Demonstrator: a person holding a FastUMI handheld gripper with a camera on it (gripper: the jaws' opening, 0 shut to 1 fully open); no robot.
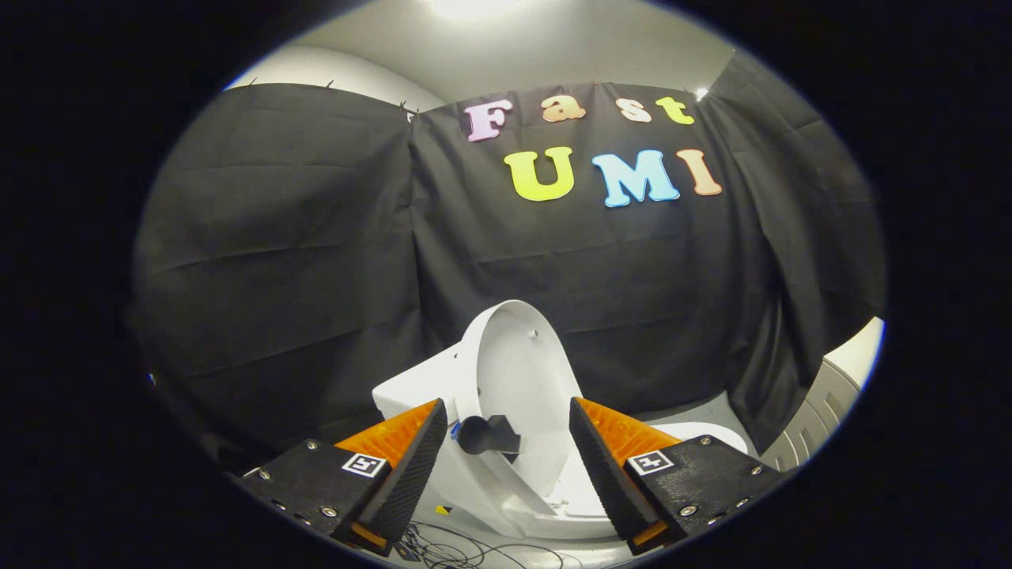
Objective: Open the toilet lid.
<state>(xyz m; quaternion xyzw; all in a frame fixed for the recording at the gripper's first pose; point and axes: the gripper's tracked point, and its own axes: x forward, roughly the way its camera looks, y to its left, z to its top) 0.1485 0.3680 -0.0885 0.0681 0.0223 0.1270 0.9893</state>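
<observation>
The white toilet (411, 395) stands against the black cloth wall, just beyond my fingers. Its lid (518, 371) is raised, nearly upright and tilted a little, its pale underside facing me. A small dark fitting (486, 435) sticks out near the lid's lower left edge. The seat and bowl rim (704, 435) lie flat to the right, partly hidden behind my right finger. My gripper (506, 427) is open, its fingers wide apart on either side of the lid's lower part, and I cannot see either one touching it.
Black cloth hangs all around behind the toilet. A grey ribbed cabinet (814, 411) stands at the right. Loose dark cables (466, 553) lie on the floor below my fingers.
</observation>
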